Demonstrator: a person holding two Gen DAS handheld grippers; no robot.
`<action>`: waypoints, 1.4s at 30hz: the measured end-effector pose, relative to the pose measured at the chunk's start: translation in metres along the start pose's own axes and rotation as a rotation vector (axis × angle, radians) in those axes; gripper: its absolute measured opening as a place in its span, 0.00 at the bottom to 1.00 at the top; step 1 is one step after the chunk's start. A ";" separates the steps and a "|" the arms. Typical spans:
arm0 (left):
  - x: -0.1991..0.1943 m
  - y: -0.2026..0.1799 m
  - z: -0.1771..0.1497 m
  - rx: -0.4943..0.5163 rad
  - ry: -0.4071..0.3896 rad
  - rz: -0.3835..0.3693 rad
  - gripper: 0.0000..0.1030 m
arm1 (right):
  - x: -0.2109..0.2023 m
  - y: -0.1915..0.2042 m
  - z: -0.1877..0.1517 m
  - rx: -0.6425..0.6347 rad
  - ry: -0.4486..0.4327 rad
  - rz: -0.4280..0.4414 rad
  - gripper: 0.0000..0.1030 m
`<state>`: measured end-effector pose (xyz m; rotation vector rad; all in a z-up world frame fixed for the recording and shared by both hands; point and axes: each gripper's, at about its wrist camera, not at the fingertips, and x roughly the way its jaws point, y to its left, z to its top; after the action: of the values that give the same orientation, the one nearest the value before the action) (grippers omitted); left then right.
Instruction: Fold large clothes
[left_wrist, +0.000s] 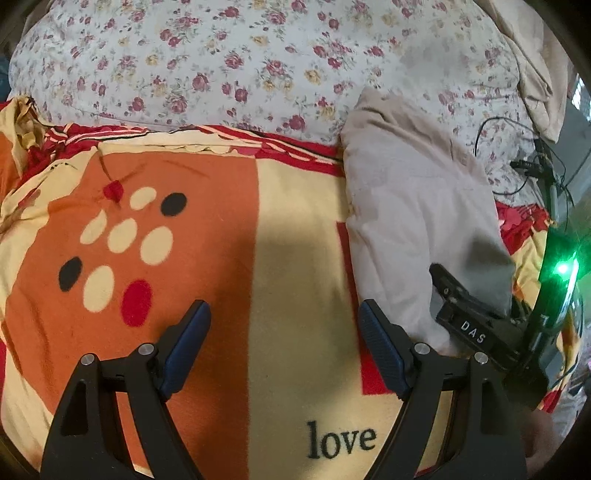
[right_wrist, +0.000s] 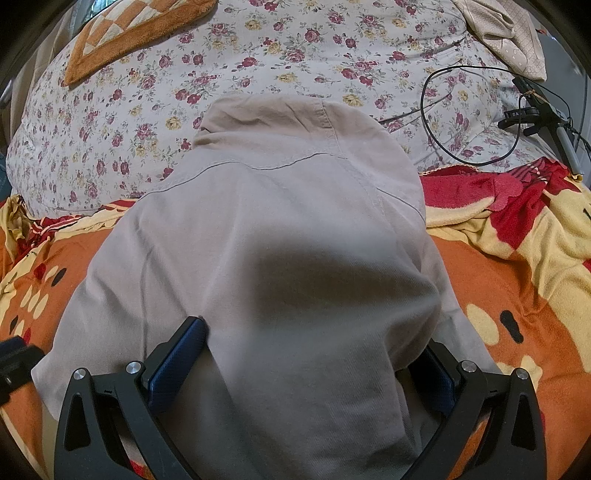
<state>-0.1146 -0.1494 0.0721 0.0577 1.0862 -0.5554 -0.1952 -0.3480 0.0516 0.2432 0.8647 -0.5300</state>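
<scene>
A beige garment (right_wrist: 280, 229), folded into a long bundle, lies on the orange, cream and red blanket (right_wrist: 509, 280). In the left wrist view the garment (left_wrist: 417, 221) lies to the right. My left gripper (left_wrist: 284, 332) is open and empty over the blanket (left_wrist: 184, 240), left of the garment. My right gripper (right_wrist: 314, 354) stands wide open with the near end of the garment bulging between its fingers; its right finger is partly hidden under the cloth. The right gripper also shows in the left wrist view (left_wrist: 476, 325) at the garment's near end.
A floral bedsheet (right_wrist: 258, 48) covers the bed beyond the blanket. An orange checked pillow (right_wrist: 136, 33) lies at the far left. A black cable loop (right_wrist: 469, 114) and a stand (right_wrist: 535, 114) sit at the far right, with pale cloth (right_wrist: 506, 33) behind.
</scene>
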 end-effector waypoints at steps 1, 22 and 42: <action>0.000 0.001 0.000 -0.003 0.003 -0.004 0.80 | 0.000 0.001 0.000 -0.001 -0.001 -0.001 1.00; 0.002 -0.008 -0.005 0.025 0.018 0.012 0.80 | 0.001 0.001 0.000 -0.007 0.003 -0.005 1.00; -0.027 -0.043 0.002 0.136 -0.098 0.032 0.80 | -0.087 -0.021 0.005 -0.081 -0.087 -0.060 1.00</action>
<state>-0.1424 -0.1762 0.1056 0.1651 0.9496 -0.5967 -0.2493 -0.3379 0.1227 0.1202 0.8087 -0.5560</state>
